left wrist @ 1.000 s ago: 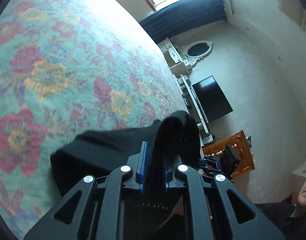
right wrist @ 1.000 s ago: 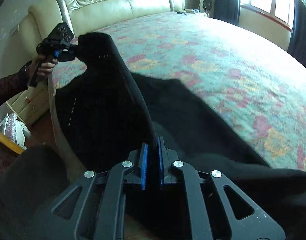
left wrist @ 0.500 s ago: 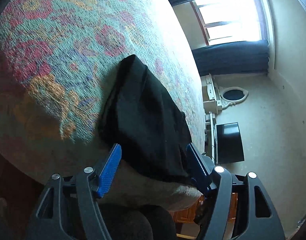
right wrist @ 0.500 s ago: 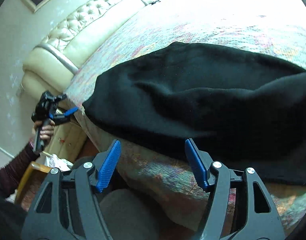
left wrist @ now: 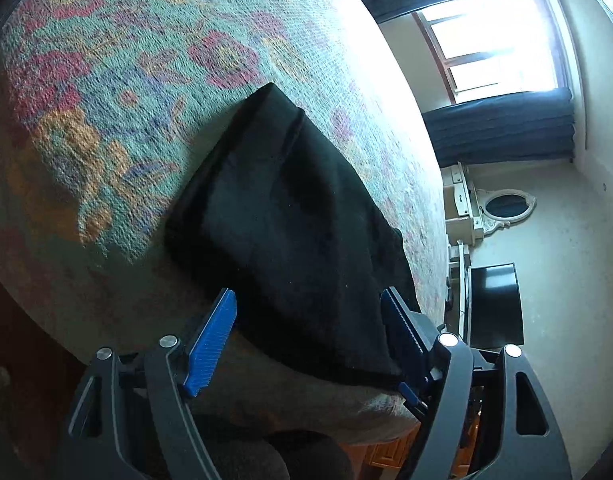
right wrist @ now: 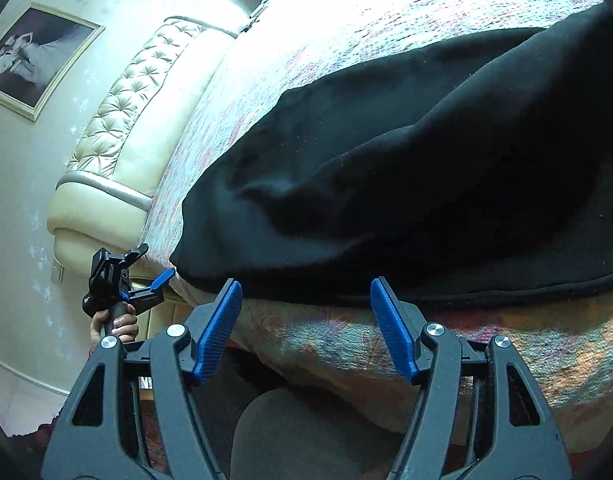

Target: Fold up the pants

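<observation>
step: between folds, by the look of it. Black pants (left wrist: 290,232) lie flat in a doubled stack on the bed; neither gripper holds cloth.
pants location: near edge of the floral bedspread (left wrist: 106,80), bottom hem hanging just over the bed's near side. In the right wrist view the pants (right wrist: 406,168) run from the near left corner off toward the far right.
left gripper (left wrist: 310,340): jaws spread wide, empty. Blue pads sit either side of the pants' near end, not touching as far as can be told.
right gripper (right wrist: 306,320): jaws wide apart, empty, hovering just below the hanging hem.
progress: judged partly done. An upper layer shows over a lower one with a ridge between, so at least one fold seems in. The bundle is long for a finished fold.
next move: likely another fold across the length. It calls for each gripper to pinch all layers at one end and carry them over together. Thick fleecy cloth, so a shallow bite may slip off a layer.
risk: hem overhangs the bed edge, so cloth could slide off if tugged toward the near side.
left view only: window (left wrist: 498,40), dark curtain, TV (left wrist: 494,308), oval mirror; short end of the stack.
right view only: tufted headboard (right wrist: 142,100), framed picture (right wrist: 34,56), the left gripper (right wrist: 146,280) in a hand (right wrist: 118,322) near the bed's corner; long side of the pants and the layer ridge.
</observation>
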Tool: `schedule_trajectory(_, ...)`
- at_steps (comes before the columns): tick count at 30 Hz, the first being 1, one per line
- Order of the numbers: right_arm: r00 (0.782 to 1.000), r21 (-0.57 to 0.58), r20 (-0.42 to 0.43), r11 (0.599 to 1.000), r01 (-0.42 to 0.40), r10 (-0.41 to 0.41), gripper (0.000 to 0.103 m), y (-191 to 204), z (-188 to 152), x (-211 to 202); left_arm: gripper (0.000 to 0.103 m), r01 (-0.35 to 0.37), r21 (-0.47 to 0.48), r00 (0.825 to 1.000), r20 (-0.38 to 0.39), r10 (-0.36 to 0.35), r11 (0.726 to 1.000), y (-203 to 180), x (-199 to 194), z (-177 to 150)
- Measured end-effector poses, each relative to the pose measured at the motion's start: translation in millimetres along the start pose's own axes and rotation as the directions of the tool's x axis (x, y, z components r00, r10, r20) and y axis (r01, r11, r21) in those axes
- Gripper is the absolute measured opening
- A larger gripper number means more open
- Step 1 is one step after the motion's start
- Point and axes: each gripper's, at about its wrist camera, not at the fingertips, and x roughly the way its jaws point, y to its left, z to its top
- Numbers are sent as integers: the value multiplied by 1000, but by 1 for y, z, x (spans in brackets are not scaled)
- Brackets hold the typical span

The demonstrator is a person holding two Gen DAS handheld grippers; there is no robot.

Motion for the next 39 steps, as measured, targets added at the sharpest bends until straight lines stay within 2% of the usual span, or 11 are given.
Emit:
schedule_trajectory(6, 1000, 46, 13, 999, -9, 9, 67, -14, 0, -2, 71, -48, -70, 999, -6, 48, 996, 8, 24, 6)
schedule_trajectory(9, 1000, 61, 28, 998, -5, 4, 67, -17, 0, -3, 42, -103, -83, 995, -2, 103, 991, 8, 27, 10)
schedule_trajectory(10, 999, 73, 31, 997, -10, 8, 67, -18, 0, -2, 26, -136, -85, 991, -6, 136, 987, 11, 29, 10)
schedule_trajectory(11, 999, 94, 34, 995, -20, 16, 67, -21, 0, -2, 17, -159, -94, 987, -9, 159, 983, 18, 28, 10)
schedule_trajectory(12, 999, 114, 40, 993, -28, 23, 67, -24, -1, -2, 15, -165, -110, 986, -8, 165, 980, 22, 28, 10)
schedule_trajectory(17, 993, 216, 111, 975, -51, 27, 67, -35, -1, -10, 12, -186, -100, 982, 23, 189, 978, 19, 19, 7)
schedule_trajectory(22, 983, 376, 161, 916, -140, 85, 64, -57, -7, -1, 12, -207, -73, 978, 21, 208, 976, 15, 22, 8)
schedule_trajectory(29, 980, 398, 173, 904, -157, 95, 55, -57, -2, 18, 12, -202, -76, 979, 16, 203, 976, 16, 24, 9)
schedule_trajectory(30, 980, 414, 176, 897, -157, 90, 49, -59, -2, 22, 12, -207, -71, 978, 17, 209, 976, 15, 24, 9)
schedule_trajectory(33, 983, 430, 171, 893, -135, 66, 7, -58, -1, 31, 12, -222, -54, 974, 22, 224, 973, 9, 26, 8)
schedule_trajectory(39, 970, 376, 244, 923, -78, -18, 6, -33, -23, 13, 12, -292, 9, 955, 62, 291, 956, -12, 18, 0)
